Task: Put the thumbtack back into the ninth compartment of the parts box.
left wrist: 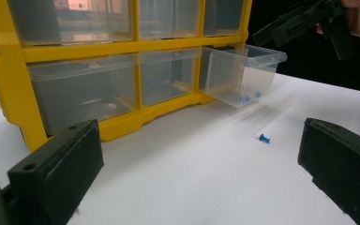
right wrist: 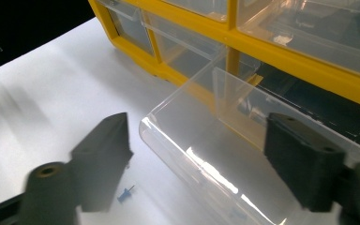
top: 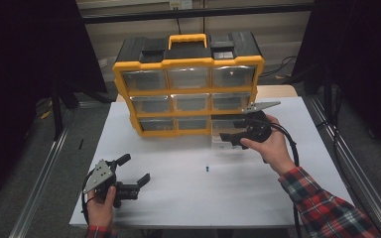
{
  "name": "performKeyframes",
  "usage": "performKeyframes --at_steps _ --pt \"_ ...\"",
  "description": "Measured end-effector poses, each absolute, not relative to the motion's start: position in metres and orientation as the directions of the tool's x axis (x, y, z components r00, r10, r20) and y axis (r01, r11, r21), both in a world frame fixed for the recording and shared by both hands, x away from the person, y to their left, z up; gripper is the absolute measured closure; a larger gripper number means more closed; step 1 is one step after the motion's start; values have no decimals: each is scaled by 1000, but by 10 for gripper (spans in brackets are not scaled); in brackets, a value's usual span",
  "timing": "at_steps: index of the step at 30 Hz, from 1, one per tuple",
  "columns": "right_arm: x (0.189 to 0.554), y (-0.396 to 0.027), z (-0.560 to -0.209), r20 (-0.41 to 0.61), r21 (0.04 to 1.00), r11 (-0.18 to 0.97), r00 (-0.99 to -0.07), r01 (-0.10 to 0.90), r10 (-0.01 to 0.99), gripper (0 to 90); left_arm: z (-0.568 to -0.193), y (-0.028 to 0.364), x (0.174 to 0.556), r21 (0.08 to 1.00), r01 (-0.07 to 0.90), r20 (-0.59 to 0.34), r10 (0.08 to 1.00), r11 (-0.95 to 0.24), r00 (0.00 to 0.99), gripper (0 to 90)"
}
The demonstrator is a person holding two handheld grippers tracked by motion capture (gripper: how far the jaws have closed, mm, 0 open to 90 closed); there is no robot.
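Yellow parts organiser (top: 188, 84) standing upright at the far side of the white table (top: 178, 193), its clear drawers facing the person for easy reach. Bottom-right drawer (left wrist: 241, 75) pulled partway out, tilted a little downward, with a few small blue pieces at its front, likely drawn open to take more. Right gripper (top: 228, 137) hovering just above that drawer's rim, jaws spread and empty, probably right after letting something go into it. One blue pushpin (top: 207, 168) lying alone on the table, between the two grippers, well apart from the drawer, seemingly next to be collected. Left gripper (top: 135, 171) parked low near the table's near edge, jaws wide apart, gripping nothing, waiting clear of the work.
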State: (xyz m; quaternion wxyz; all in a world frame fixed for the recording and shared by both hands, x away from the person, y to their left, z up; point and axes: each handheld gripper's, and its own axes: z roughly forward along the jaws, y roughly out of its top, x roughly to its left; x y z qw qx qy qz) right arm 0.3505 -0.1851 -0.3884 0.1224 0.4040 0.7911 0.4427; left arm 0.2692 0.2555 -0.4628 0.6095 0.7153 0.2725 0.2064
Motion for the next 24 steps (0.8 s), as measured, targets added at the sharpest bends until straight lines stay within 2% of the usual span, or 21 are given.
performKeyframes --at_steps 2,8,21,24 --pt "348 -184 -389 156 805 279 -640 523 753 179 -463 255 269 985 139 -38 641 -107 767 1" --pt "341 -181 -391 159 811 272 -642 518 750 128 -463 255 269 985 134 -34 641 -108 767 1" --pt "330 -175 -395 192 809 275 -676 520 711 123 -463 253 269 986 140 -52 643 -87 764 1" --pt "327 -172 -397 200 807 273 -676 524 709 123 -463 255 269 984 135 -30 644 -115 764 1"
